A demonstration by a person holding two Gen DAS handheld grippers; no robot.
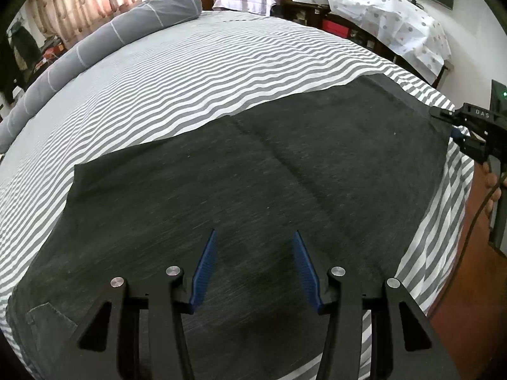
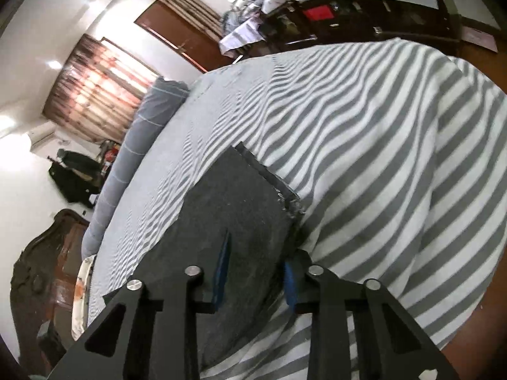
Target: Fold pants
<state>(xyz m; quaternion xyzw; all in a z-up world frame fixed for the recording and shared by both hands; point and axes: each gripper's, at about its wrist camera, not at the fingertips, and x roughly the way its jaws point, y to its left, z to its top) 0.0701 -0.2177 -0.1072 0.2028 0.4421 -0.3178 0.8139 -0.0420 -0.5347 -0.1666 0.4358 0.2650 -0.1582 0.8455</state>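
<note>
Dark grey pants (image 1: pixel 253 174) lie spread flat on the striped bed sheet (image 1: pixel 190 79), reaching to the near edge of the bed. My left gripper (image 1: pixel 255 232) hovers low over the pants, open, with nothing between its blue pads. At the pants' right end my right gripper (image 1: pixel 456 126) meets the corner of the cloth. In the right wrist view a frayed hem of the pants (image 2: pixel 240 196) runs between the jaws of the right gripper (image 2: pixel 261 250). One blue pad (image 2: pixel 223 262) stands on top of the cloth. The other finger is partly hidden under the cloth's edge, and a gap still shows between the pads.
A long grey bolster (image 1: pixel 95 50) lies along the far left side of the bed. Dark furniture draped with a spotted cloth (image 1: pixel 389 9) stands beyond the bed on the right. A hand (image 1: pixel 492 183) holds the right gripper past the bed's edge, above a brown floor.
</note>
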